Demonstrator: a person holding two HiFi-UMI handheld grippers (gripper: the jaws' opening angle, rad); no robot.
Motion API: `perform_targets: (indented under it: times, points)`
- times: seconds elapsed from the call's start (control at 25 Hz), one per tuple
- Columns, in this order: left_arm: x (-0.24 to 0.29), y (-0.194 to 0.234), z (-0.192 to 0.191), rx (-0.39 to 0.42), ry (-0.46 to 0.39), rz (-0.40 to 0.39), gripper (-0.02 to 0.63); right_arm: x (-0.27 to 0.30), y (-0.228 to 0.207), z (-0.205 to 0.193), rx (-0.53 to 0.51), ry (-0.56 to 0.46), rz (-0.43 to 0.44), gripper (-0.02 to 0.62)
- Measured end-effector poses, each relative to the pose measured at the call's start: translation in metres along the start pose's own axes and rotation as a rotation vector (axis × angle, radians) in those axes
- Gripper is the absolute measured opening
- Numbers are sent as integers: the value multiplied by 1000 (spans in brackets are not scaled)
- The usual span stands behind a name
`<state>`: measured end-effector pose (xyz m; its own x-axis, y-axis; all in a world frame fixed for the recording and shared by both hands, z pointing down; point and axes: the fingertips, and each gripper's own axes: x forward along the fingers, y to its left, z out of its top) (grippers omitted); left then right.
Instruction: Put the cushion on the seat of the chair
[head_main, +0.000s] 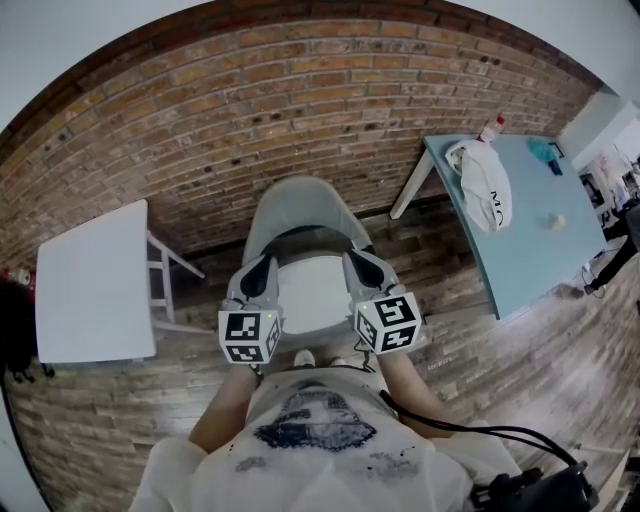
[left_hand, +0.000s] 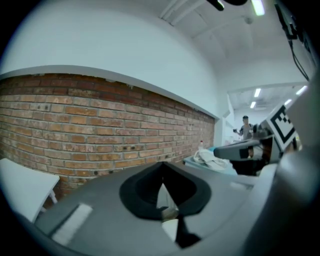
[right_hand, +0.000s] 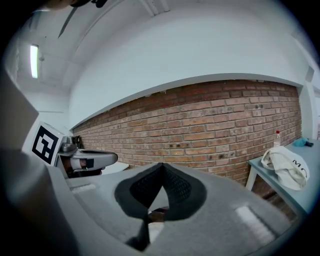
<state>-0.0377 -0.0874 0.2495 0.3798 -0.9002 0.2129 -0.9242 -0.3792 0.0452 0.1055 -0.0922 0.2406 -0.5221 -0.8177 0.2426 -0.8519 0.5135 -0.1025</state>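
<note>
Rough matt brick wall (head_main: 300, 90), wooden floor (head_main: 520, 370) (planked, dull), smooth grey plastic-looking chair (head_main: 300, 203), smooth white cushion (head_main: 310, 295)

Bright, even indoor light in all three views, from ceiling strip lights (left_hand: 258, 7) that glare a little in both gripper views and wash out the white upper wall; shadows are weak and soft. Heavy fisheye everywhere: the brick wall (head_main: 300, 110) bows into an arc, the corners go black, and detail smears toward the rim. In the gripper views the grey housing of the left gripper (left_hand: 162, 172) and the right gripper (right_hand: 162, 170), close to the lens, is out of focus, while the bricks behind read fairly sharp, slightly softer on the left.
</note>
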Motion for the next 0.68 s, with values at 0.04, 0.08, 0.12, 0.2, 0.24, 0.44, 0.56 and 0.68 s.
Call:
perform_targets:
  times: [0.04,0.08,0.12,0.2,0.24,0.44,0.56,0.68]
  points:
    - [0,0,-1,0,1,-1,-9,0,0,0,1,0,1,-3]
    - [-1,-1,-1,0,2,-2,-9,0,0,-1,3,0,2,-3]
    - [-1,0,-1,1,1,-3,-9,0,1,-1,4,0,2,-3]
    - [-2,0,0,5,0,-3,-9,0,2,-1,2,1,2,-3]
    - [-3,1,0,5,-1,-1,-9,0,2,-1,1,2,2,-3]
    - [-4,3,-1,-1,2,-1,-9,2,6,-3,1,9,8,-3]
    - [-5,2,-4,-7,5,-5,-9,2,8,-5,2,12,9,-3]
    - [-5,3,-6,-16,9,-5,-9,1,8,-6,9,14,11,-3]
